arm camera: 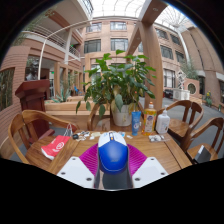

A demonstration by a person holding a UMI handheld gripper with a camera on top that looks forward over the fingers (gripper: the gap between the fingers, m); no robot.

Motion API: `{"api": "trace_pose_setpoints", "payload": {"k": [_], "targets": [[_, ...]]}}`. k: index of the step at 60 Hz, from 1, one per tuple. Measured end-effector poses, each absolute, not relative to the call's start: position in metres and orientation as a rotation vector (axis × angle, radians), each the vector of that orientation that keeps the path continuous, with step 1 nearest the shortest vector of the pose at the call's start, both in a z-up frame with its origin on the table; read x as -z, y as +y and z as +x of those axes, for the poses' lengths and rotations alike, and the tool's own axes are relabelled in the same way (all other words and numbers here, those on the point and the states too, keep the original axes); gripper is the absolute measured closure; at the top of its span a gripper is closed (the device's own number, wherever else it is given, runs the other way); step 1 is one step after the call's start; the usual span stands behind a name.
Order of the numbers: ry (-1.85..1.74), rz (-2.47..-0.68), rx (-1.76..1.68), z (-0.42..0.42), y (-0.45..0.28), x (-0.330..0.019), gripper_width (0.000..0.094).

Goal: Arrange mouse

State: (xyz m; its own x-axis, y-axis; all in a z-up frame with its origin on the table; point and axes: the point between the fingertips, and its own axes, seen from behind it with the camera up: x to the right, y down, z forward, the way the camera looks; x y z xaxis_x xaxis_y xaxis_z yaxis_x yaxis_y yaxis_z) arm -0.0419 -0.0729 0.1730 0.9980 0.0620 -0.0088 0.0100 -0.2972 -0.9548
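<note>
The blue mouse (pixel 113 155) sits low in the frame's centre, clamped between the jaws' pink pads (pixel 91 158), seemingly lifted over the wooden surface (pixel 70 152) for repositioning; bottles (pixel 148 121) and a potted plant (pixel 118 85) stand beyond.

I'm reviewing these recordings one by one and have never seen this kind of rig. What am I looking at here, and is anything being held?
A person carries a hand-held gripper; its camera looks forward along two white fingers with purple pads. A blue computer mouse sits between them, apparently gripped. It is over a purple mat on a wooden table. Beyond stand a leafy potted plant, a blue can and clear bottles; a red packet lies to the side, with wooden chairs around.
</note>
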Motion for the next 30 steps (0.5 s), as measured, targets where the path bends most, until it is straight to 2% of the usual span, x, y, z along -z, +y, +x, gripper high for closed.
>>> {"api": "trace_pose_setpoints", "payload": {"k": [4,11,15,18,23,30], "targets": [[-0.030,-1.974,-0.002,-0.012,-0.064,-0.105,0.0567],[0.003,-2.131,0.050,0.014,-0.064,-0.029,0.0543],[0.020,-2.185,0.044,0.020,-0.067,-0.003,0.0498],[0.027,-2.216,0.033,0.022,-0.070,0.009,0.0448],[0.023,-2.203,0.050,0.026,-0.071,0.007,0.0388],[0.023,-2.189,0.065,0.029,-0.078,-0.013,0.0143]]}}
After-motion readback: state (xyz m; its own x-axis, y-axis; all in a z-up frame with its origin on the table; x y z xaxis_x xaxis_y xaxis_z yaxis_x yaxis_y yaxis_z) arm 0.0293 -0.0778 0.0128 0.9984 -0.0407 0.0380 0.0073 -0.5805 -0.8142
